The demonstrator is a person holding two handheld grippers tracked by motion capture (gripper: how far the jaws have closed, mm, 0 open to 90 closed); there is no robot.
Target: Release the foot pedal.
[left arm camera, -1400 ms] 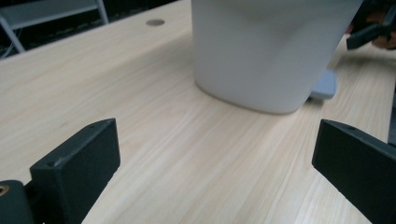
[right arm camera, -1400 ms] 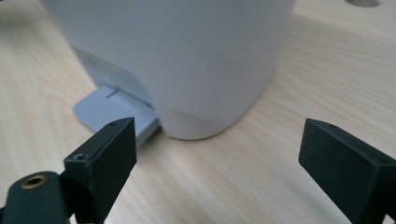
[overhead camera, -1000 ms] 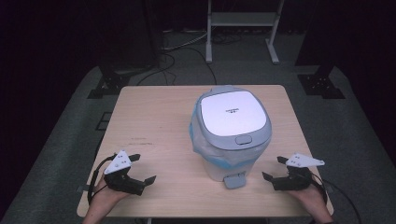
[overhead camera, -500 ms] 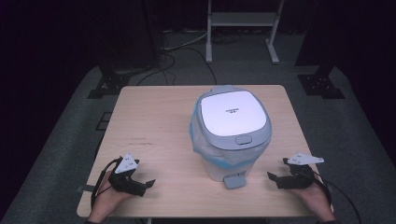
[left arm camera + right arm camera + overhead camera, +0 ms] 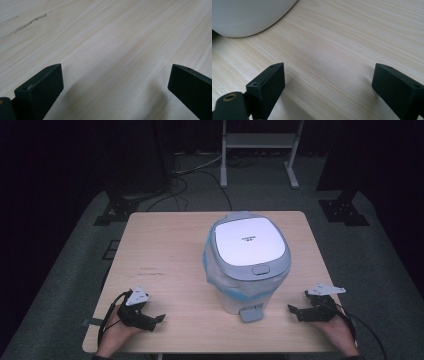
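Bin (image 5: 247, 257) sits upright on the table (image 5: 165, 250), lid shut, pedal facing the person. Left gripper (image 5: 159, 319) lies low on the table, well left of the bin, jaws wide, empty, pointing toward it. Right gripper (image 5: 292, 310) mirrors it right of the bin, near the pedal (image 5: 251, 313), jaws wide, empty.

We rest both hands low at the near edge. Our left gripper (image 5: 159, 319) points right with its 2 jaws spread wide, nothing between them. Our right gripper (image 5: 293, 310) points left, its 2 jaws likewise wide apart and empty.
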